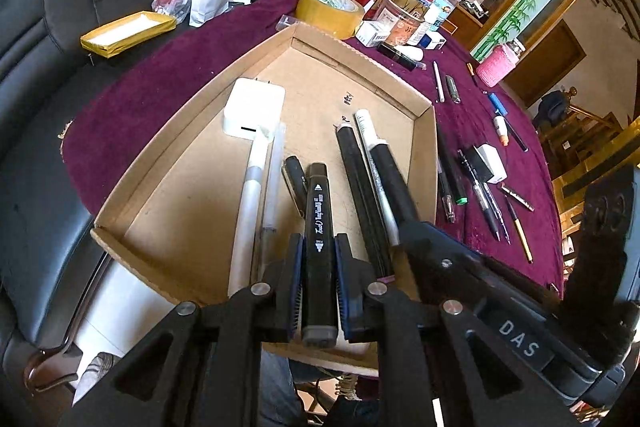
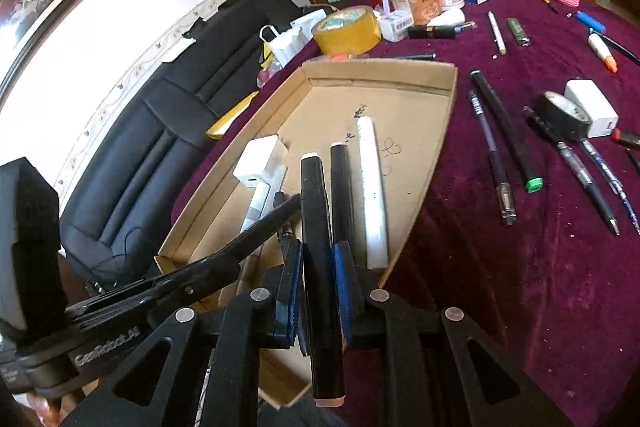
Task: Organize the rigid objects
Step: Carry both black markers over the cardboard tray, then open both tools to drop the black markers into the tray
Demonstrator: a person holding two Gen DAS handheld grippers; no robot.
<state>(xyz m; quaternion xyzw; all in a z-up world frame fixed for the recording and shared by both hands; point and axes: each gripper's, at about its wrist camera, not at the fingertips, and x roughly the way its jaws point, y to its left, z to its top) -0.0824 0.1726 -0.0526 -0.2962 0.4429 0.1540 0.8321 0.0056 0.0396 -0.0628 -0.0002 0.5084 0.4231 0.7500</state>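
Each pair of tongs grips a black marker over a shallow cardboard tray (image 1: 168, 163). The left gripper (image 1: 319, 267) clamps a lettered marker (image 1: 318, 227) at lower centre; the right gripper (image 2: 318, 267) clamps a plain marker (image 2: 316, 219). The tray's upper half lies bare, and loose pens (image 2: 494, 163) lie scattered on the purple cloth (image 2: 500, 287) to the right.

Shallow tray (image 1: 224, 75) made of plain brown cardboard, matt, raw-edged. Table covered in plum velvet-like cloth (image 2: 500, 287), napped, flecked with lint. Marker (image 1: 319, 227) in left gripper (image 1: 318, 255) seen as smooth black plastic. Charger (image 1: 254, 111) glossy white plastic. Tape roll (image 1: 330, 11) shiny tan. Sofa (image 2: 168, 147) black leather-look.
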